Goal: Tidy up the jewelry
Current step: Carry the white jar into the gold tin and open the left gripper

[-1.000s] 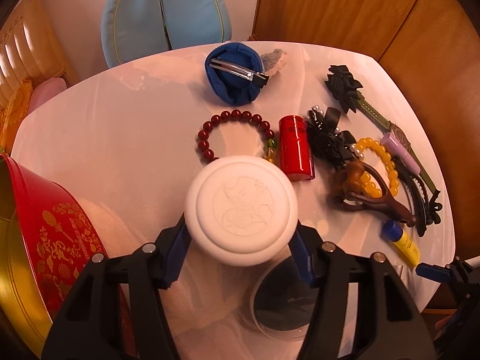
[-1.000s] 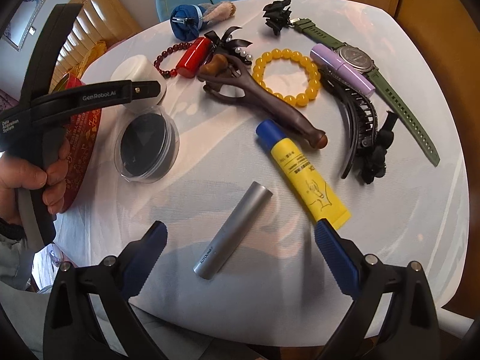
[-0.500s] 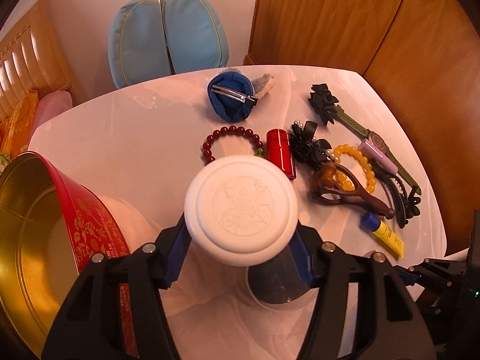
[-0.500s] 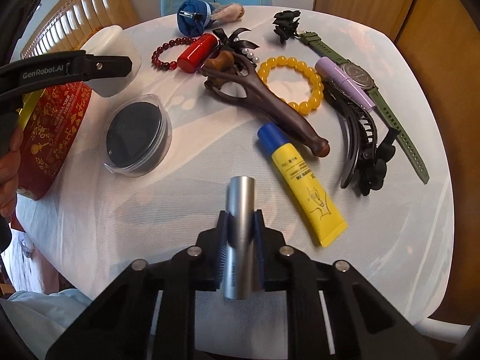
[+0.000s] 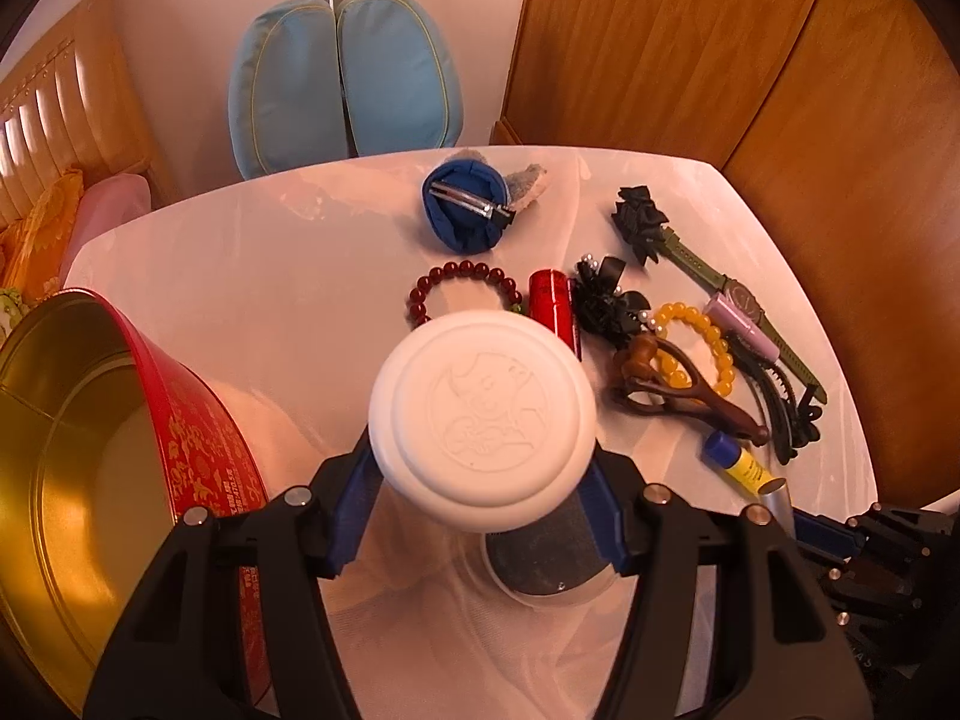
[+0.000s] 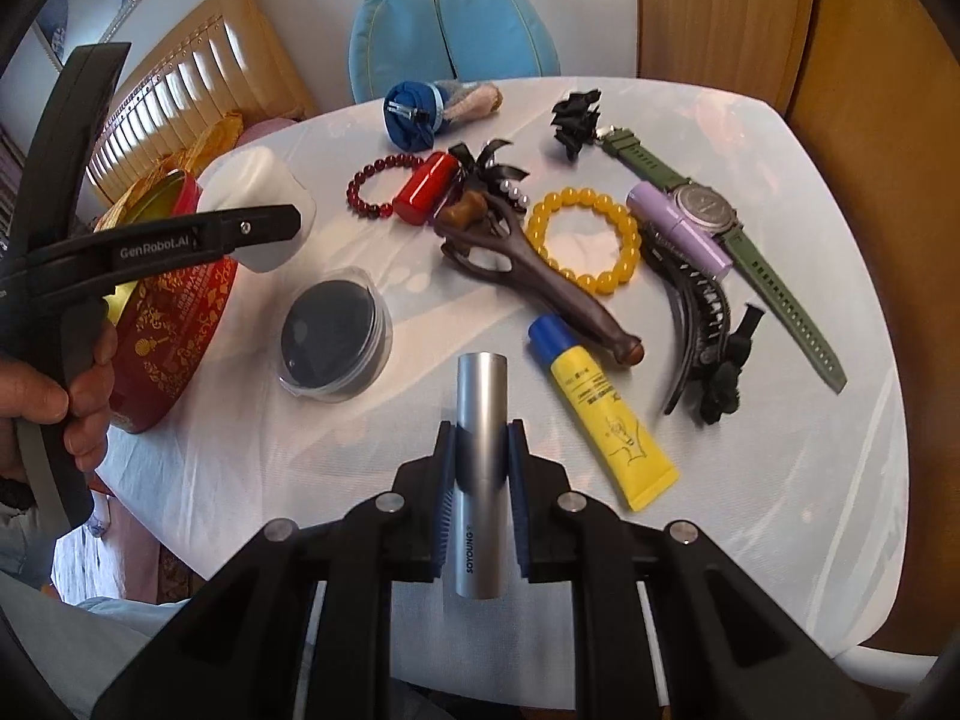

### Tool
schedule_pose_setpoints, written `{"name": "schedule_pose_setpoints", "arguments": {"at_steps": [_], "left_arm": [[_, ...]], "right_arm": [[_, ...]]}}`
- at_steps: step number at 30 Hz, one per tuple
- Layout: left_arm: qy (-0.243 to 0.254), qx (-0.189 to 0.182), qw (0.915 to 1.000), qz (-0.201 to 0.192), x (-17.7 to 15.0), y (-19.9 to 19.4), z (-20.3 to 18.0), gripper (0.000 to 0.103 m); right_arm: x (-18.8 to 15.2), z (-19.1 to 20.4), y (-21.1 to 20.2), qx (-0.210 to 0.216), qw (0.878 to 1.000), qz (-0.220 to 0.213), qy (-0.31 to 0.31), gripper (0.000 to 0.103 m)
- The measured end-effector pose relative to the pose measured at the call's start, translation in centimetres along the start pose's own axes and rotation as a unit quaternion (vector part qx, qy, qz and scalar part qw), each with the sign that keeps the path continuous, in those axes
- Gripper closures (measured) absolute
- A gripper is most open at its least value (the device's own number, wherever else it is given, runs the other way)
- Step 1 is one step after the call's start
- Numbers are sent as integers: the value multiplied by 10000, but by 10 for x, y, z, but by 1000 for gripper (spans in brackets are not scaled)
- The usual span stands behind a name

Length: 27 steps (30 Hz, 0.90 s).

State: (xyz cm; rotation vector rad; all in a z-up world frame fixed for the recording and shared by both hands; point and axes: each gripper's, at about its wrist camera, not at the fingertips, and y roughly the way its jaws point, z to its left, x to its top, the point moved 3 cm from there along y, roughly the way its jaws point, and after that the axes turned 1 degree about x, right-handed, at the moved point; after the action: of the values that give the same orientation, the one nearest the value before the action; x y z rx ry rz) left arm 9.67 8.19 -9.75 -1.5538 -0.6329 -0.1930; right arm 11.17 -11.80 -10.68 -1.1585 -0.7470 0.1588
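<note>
My left gripper (image 5: 480, 504) is shut on a round white jar (image 5: 483, 414), held above the table beside an open red and gold tin (image 5: 198, 420). From the right wrist view the same jar (image 6: 258, 216) hangs over the tin (image 6: 174, 324). My right gripper (image 6: 480, 480) is shut on a silver tube (image 6: 480, 468), lifted off the white tablecloth (image 6: 780, 480). On the cloth lie a red bead bracelet (image 6: 378, 180), a yellow bead bracelet (image 6: 582, 240), a green watch (image 6: 708, 216), a black hair claw (image 6: 696, 324) and a brown wooden slingshot (image 6: 528, 276).
A clear case with a dark disc (image 6: 336, 333) sits near the tin. A yellow tube with a blue cap (image 6: 594, 414), a red cylinder (image 6: 429, 186), a lilac tube (image 6: 678, 228), black bows (image 6: 576, 117) and a blue pouch (image 6: 408, 114) crowd the far half. A blue chair (image 6: 450, 30) stands behind.
My right gripper shut on the silver tube and lifted it off the cloth. My left gripper rose with the white jar, so the tin and table look farther away.
</note>
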Motion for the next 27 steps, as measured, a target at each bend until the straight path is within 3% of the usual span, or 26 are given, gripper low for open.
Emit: {"name": "schedule_pose_setpoints", "arguments": {"at_steps": [6, 11, 19, 27], "left_arm": [[78, 119, 9989, -437, 16, -47, -13, 43], [-146, 458, 9961, -747, 4, -94, -4, 43], [-881, 863, 9892, -796, -44, -142, 60, 43], [-1019, 558, 9896, -846, -51, -141, 152, 43]], "right_arm": [[14, 1, -35, 170, 9982, -555, -123, 85], [19, 12, -55, 431, 9945, -902, -328, 85], [26, 62, -65, 767, 9882, -1105, -730, 85], [50, 149, -52, 553, 9862, -1261, -925, 85]]}}
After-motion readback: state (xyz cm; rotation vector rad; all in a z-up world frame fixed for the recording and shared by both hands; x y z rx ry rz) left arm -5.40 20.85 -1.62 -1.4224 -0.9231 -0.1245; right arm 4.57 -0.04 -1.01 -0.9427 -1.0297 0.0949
